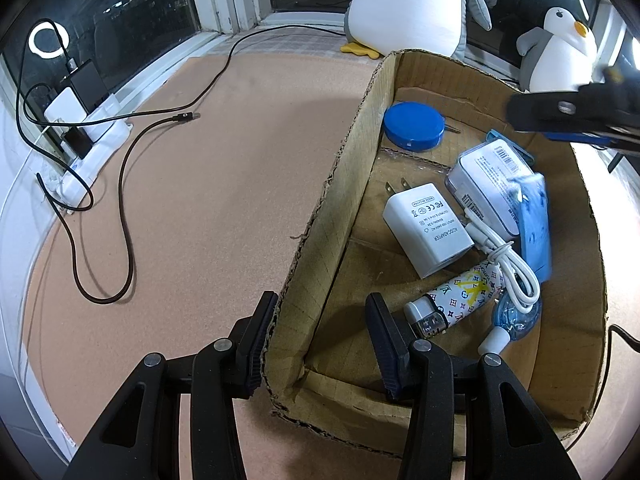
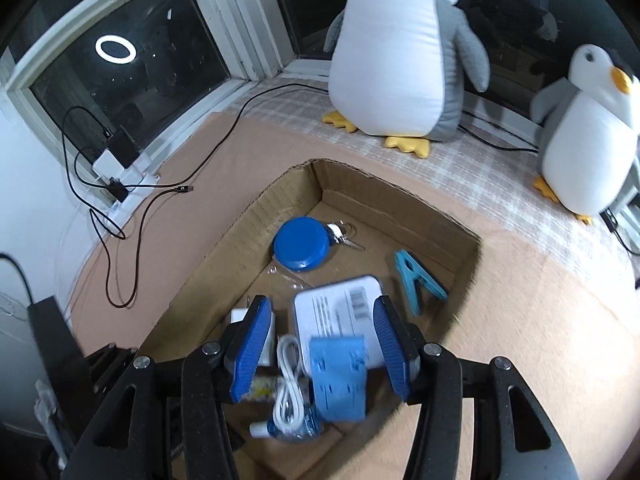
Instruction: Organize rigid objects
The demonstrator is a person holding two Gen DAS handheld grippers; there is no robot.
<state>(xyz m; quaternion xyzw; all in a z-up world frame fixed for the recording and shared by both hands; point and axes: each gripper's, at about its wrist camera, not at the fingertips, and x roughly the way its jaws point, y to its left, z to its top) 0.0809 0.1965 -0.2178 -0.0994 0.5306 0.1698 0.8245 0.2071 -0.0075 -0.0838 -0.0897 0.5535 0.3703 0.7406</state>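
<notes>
1. Right now my left tongs stand open, straddling the near left wall of the cardboard box: one finger outside over the worktop, the other inside the box, gripping nothing.
2. My right tongs hang open above the box, blue pads apart, with nothing between them; the light blue packet below them is blurred, and I cannot tell whether it touches a pad.
3. Inside the box, the white adapter lies near the middle with its prongs pointing to the far side.
4. A patterned lighter lies near my left tongs, and a coiled white cable rests across its right end.
5. A small clear blue bottle with a white cap lies just beside the cable, at the near right.
6. A white boxed item with a barcode sits right of the adapter, partly under the light blue packet.
7. A round blue lid lies at the far left of the box, and a teal clip at the far right.
8. Two plush penguins sit beyond the box by the window, and a dark cable loops over the worktop on the left.
</notes>
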